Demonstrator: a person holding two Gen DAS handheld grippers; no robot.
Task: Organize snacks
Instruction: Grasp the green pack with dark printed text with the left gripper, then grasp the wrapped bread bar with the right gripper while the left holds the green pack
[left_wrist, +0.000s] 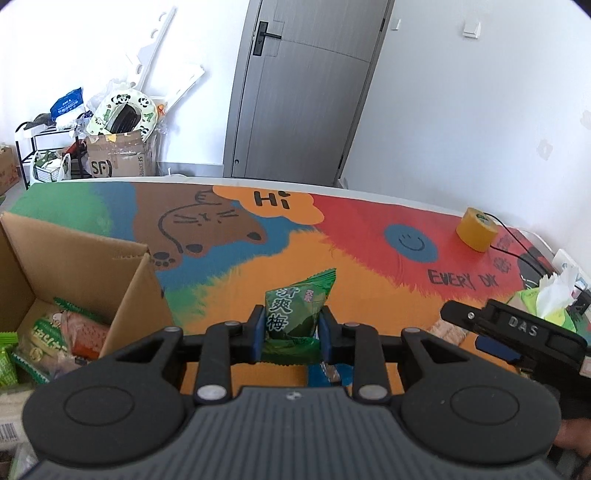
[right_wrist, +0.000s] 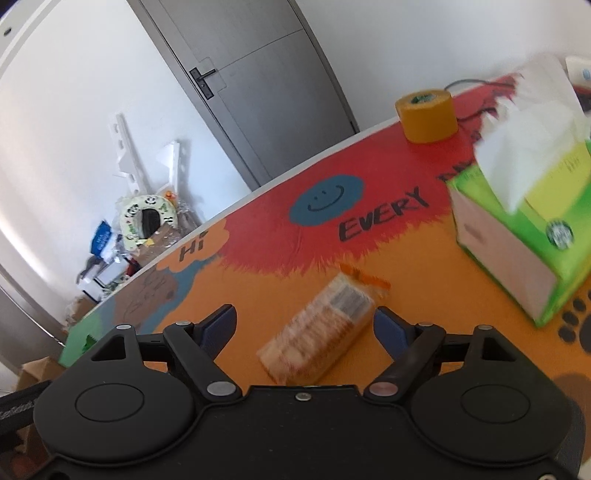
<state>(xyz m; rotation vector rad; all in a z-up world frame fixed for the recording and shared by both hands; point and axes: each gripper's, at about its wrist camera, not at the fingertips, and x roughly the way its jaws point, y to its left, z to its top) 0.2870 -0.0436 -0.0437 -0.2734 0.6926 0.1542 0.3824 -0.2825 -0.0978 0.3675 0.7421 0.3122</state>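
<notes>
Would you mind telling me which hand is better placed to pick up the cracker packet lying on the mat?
Right. The right gripper has open jaws on either side of the cracker packet, while the left gripper is shut on the green plum packet.

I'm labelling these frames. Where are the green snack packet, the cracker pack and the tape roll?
green snack packet (left_wrist: 295, 314): left wrist view, printed front.
cracker pack (right_wrist: 325, 328): right wrist view, middle of wrapper.
tape roll (right_wrist: 428, 118): right wrist view, outer side.
</notes>
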